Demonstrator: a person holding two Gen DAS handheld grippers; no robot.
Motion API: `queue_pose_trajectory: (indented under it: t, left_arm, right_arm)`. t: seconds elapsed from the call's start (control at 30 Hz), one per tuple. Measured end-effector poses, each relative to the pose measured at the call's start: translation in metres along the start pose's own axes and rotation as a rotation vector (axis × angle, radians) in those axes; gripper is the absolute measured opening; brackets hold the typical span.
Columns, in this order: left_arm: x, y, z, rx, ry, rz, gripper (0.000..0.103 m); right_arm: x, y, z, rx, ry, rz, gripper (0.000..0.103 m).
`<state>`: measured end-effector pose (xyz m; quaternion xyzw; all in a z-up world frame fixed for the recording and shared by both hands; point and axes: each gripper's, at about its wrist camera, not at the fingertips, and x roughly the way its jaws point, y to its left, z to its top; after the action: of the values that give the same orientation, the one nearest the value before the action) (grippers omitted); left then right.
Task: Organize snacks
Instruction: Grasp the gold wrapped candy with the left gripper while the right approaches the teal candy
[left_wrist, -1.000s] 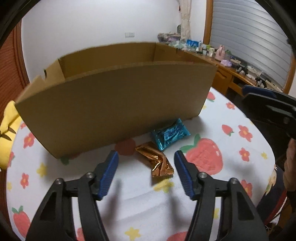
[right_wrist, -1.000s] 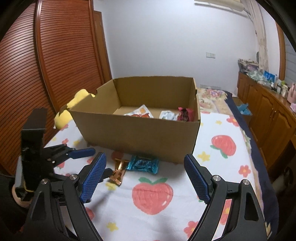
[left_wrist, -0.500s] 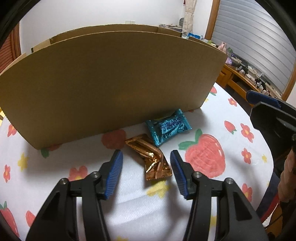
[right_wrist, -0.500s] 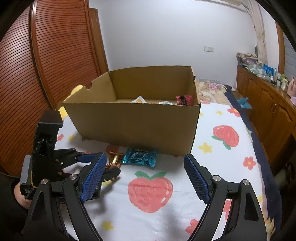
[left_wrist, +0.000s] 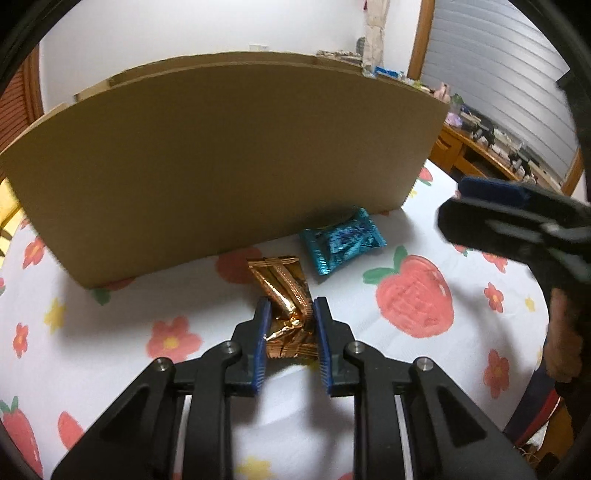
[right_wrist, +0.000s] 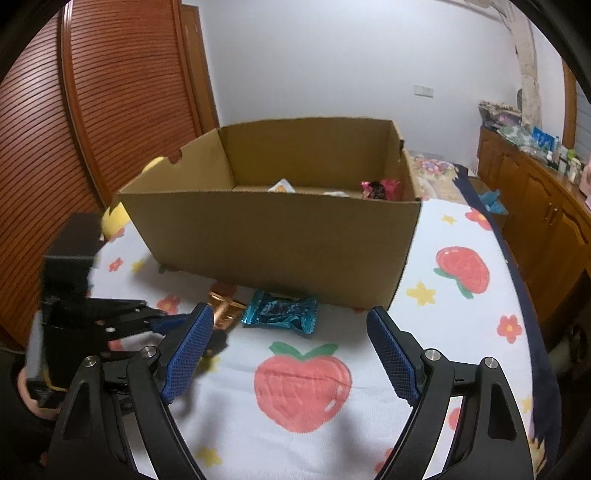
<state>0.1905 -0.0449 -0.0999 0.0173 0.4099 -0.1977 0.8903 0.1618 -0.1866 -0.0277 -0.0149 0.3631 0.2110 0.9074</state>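
A gold foil snack packet (left_wrist: 286, 306) lies on the strawberry-print cloth in front of a cardboard box (left_wrist: 221, 155). My left gripper (left_wrist: 290, 314) is shut on the gold packet's near end, low on the cloth. A blue foil snack packet (left_wrist: 341, 240) lies just right of it against the box wall. In the right wrist view the box (right_wrist: 280, 236) is open on top and holds several snacks, among them a pink one (right_wrist: 380, 188). The blue packet (right_wrist: 282, 312) and gold packet (right_wrist: 221, 312) lie before it. My right gripper (right_wrist: 288, 354) is open and empty above the cloth.
The strawberry-print cloth (right_wrist: 303, 380) covers the surface. A yellow plush toy (right_wrist: 114, 218) sits left of the box. A wooden sideboard (right_wrist: 535, 192) with small items runs along the right. A slatted wooden door (right_wrist: 92, 110) stands at the left.
My left gripper has moved forward and down and has closed on the gold packet. My right gripper has come lower and closer to the box and stays open.
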Motion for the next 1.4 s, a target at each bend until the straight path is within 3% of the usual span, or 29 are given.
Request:
queue_pose_trajectory:
  t: [0.43, 0.97, 1.1, 1.33, 1.4]
  left_arm:
    - [-0.035, 0.034, -0.012, -0.031, -0.065, 0.017, 0.021]
    - [-0.04, 0.027, -0.012, -0.04, -0.078, 0.015, 0.021]
    - [-0.039, 0.028, -0.012, -0.042, -0.077, 0.015, 0.021]
    - [-0.039, 0.025, -0.01, -0.034, -0.079, 0.014, 0.021]
    - [-0.039, 0.024, -0.01, -0.031, -0.081, 0.015, 0.021]
  right_arm:
    - [0.061, 0.012, 0.004, -0.046, 0.117, -0.023, 0.085]
    - [0.09, 0.014, -0.001, -0.06, 0.171, -0.105, 0.082]
    - [0.089, 0.014, -0.002, -0.069, 0.164, -0.119, 0.073]
    - [0.079, 0.016, -0.005, -0.072, 0.144, -0.117, 0.042]
    - [0.076, 0.018, -0.006, -0.078, 0.142, -0.107, 0.04]
